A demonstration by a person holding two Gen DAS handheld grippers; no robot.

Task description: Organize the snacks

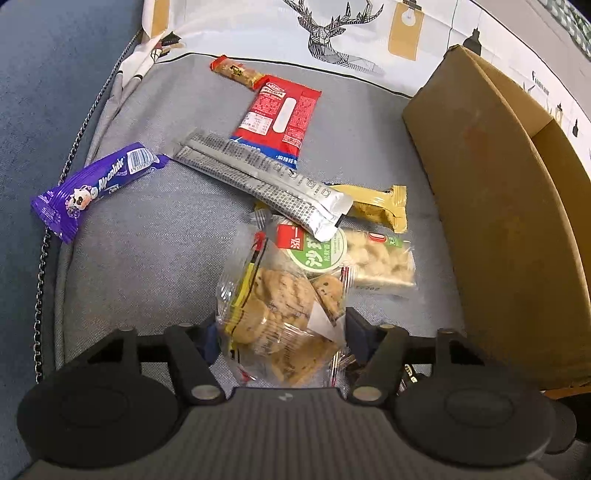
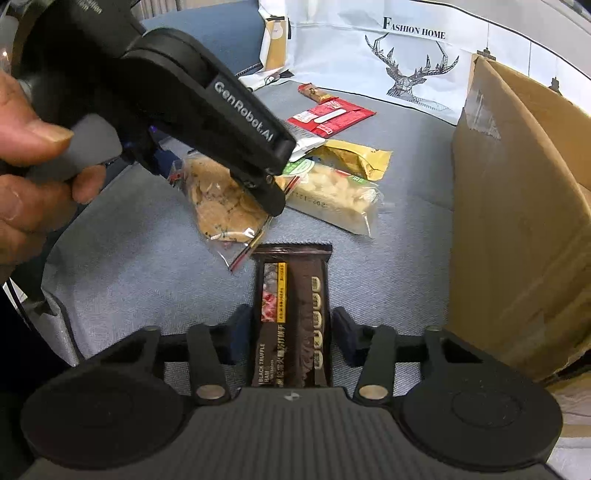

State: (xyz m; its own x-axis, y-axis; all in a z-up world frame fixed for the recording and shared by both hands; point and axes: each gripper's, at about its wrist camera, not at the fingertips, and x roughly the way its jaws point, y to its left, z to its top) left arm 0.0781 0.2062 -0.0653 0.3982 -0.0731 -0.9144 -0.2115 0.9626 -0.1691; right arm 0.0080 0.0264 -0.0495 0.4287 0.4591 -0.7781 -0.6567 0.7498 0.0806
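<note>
L wrist view only: purple Alpenliebe candy pack [image 1: 96, 186] far left on the grey cloth [image 1: 147, 258], well apart from the pile; silver stick sachets [image 1: 266, 184] lying diagonally over the yellow wrapper [image 1: 380, 206] and partly over the red biscuit pack [image 1: 280, 118]. Small orange-red bar [image 1: 236, 72] at the back edge.

R wrist view only: dark brown black-truffle ham snack pack [image 2: 291, 317] and the person's hand [image 2: 33, 162] wrapped round the L gripper's handle.

Both views: clear cookie bag [image 1: 284, 314], rice-crisp bar in clear wrap [image 1: 380, 262], cardboard box [image 1: 498, 206] on the right, deer-print sheet [image 1: 340, 33] behind.

L gripper [image 1: 280, 339] pitched steeply down; fingers straddle the cookie bag, pads at or against the crinkled film on both sides. Can't tell if it's truly clamped. Bag appears to rest on the cloth, touching the rice-crisp bar.

R gripper [image 2: 291, 339] also angled down, fingers either side of the truffle pack. L pad meets the pack edge, R pad shows a small gap; grip can't be confirmed. Pack lies lengthwise between the fingers, just below the cookie bag.
</note>
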